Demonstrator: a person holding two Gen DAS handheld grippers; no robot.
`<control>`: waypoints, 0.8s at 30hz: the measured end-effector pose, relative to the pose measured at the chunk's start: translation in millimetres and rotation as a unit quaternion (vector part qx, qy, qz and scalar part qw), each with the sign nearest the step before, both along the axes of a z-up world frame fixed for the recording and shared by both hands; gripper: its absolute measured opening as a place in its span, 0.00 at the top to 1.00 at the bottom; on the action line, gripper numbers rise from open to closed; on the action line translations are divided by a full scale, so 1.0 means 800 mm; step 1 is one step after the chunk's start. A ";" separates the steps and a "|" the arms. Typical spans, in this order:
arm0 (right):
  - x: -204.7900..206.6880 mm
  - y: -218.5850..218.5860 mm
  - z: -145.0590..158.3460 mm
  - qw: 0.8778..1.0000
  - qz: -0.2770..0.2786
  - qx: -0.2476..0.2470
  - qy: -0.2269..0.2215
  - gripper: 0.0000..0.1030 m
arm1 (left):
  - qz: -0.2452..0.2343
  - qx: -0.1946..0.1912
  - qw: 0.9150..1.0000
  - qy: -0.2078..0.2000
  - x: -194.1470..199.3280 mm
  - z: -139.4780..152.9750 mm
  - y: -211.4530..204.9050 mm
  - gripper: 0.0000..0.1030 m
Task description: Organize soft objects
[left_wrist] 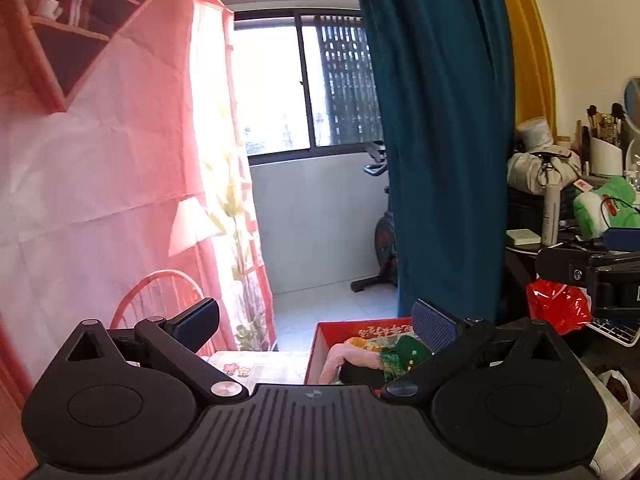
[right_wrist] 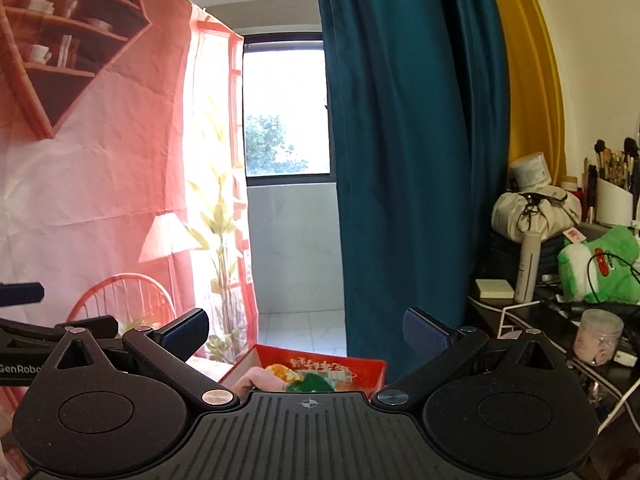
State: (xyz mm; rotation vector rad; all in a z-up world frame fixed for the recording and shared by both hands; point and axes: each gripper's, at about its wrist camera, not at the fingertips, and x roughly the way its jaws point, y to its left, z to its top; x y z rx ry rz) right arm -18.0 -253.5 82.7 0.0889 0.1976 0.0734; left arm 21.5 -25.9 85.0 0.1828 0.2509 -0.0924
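Both grippers, left (left_wrist: 316,326) and right (right_wrist: 306,332), hang agape and empty above the red box (right_wrist: 362,370) at 6 o'clock, soft things (left_wrist: 372,356) inside; probably between placements, the next move needing a fresh item.

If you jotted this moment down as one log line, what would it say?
left gripper: open, empty | right gripper: open, empty | red box: holds pink, green, orange soft items | both raised above box | green plush: on side desk
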 end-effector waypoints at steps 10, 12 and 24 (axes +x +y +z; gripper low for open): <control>-0.002 0.007 -0.008 1.000 -0.003 -0.008 0.014 0.00 | -0.005 -0.019 1.000 -0.004 -0.007 -0.006 0.013 0.00; 0.000 0.008 -0.012 1.000 -0.005 -0.006 0.020 0.00 | -0.006 -0.027 1.000 -0.003 -0.006 -0.007 0.017 0.00; 0.003 0.004 -0.020 0.999 -0.013 -0.003 0.033 0.00 | -0.001 -0.038 0.999 0.003 -0.007 -0.009 0.017 0.00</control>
